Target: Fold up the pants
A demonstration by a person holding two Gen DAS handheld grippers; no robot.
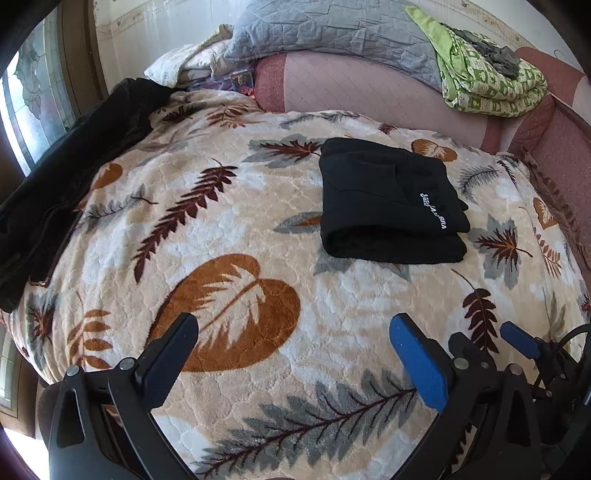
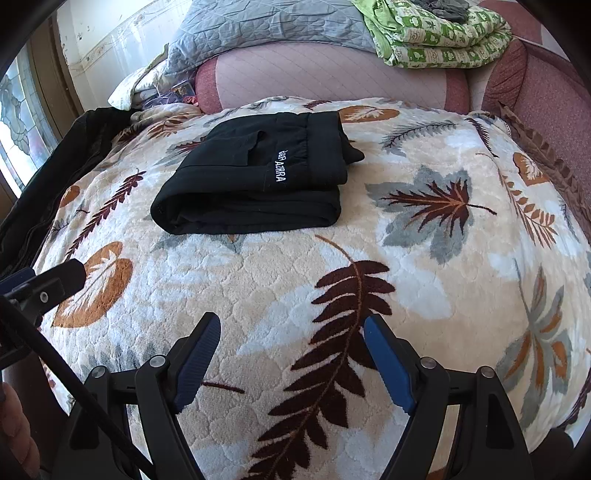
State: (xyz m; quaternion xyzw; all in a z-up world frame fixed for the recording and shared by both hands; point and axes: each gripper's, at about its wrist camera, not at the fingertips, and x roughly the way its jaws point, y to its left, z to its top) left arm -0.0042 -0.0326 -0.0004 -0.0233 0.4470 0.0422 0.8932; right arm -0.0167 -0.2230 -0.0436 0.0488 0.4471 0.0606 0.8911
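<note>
The black pants (image 1: 388, 206) lie folded into a compact rectangle on the leaf-patterned blanket (image 1: 236, 229), with white lettering on top. They also show in the right wrist view (image 2: 258, 177), up and to the left. My left gripper (image 1: 295, 332) is open and empty, low over the blanket, well short of the pants. My right gripper (image 2: 291, 332) is open and empty, also short of the pants. One blue finger of the right gripper (image 1: 521, 339) shows at the lower right of the left wrist view.
A second black garment (image 1: 62, 177) lies along the blanket's left edge. At the back are a grey quilted pillow (image 1: 332, 29), a green patterned folded blanket (image 1: 491, 81) and a pink mattress (image 1: 369, 92). A window (image 1: 33, 92) is at the left.
</note>
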